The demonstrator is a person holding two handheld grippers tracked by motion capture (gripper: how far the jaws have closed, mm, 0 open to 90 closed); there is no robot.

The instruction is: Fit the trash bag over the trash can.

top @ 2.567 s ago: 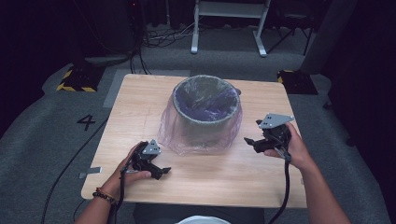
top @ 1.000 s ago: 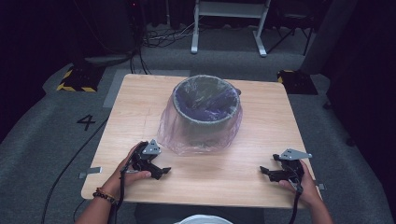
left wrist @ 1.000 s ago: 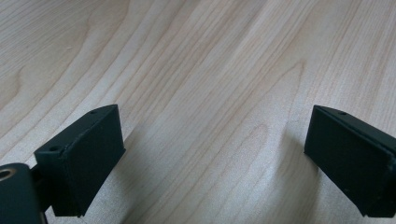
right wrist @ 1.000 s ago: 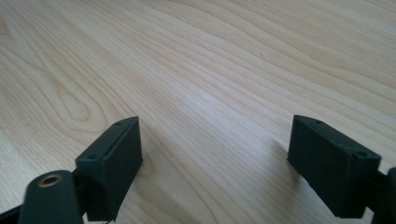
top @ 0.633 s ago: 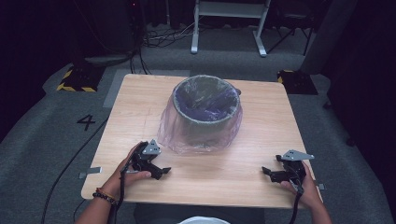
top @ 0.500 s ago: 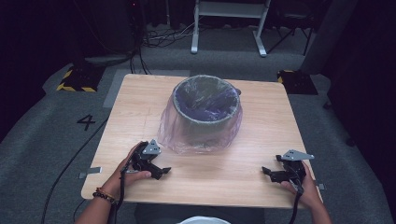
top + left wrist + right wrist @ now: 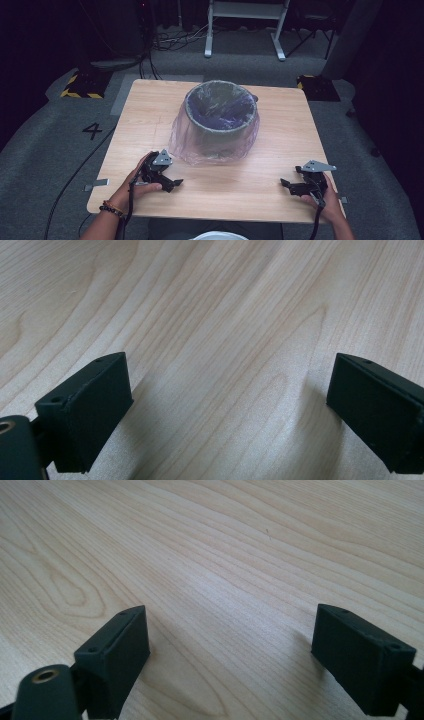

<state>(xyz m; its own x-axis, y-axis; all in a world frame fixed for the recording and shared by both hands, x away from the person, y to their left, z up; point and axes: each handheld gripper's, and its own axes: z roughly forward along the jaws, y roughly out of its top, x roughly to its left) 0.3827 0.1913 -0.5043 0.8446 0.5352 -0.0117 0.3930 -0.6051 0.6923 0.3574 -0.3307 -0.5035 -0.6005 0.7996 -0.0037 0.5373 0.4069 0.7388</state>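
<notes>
While both grippers rest low on the wooden table point(image 7: 280, 125), their jaws stand spread wide with bare wood between them. Held in a hand, the left gripper point(image 7: 172, 185) lies just in front of the grey bin point(image 7: 222, 132), near the clear plastic liner point(image 7: 212, 152) draped down its sides. Well apart from the bin, the right gripper point(image 7: 286, 184) sits near the table's front right corner.

A wooden table point(image 7: 280, 135) carries a plastic-lined grey bin point(image 7: 221, 120).
</notes>
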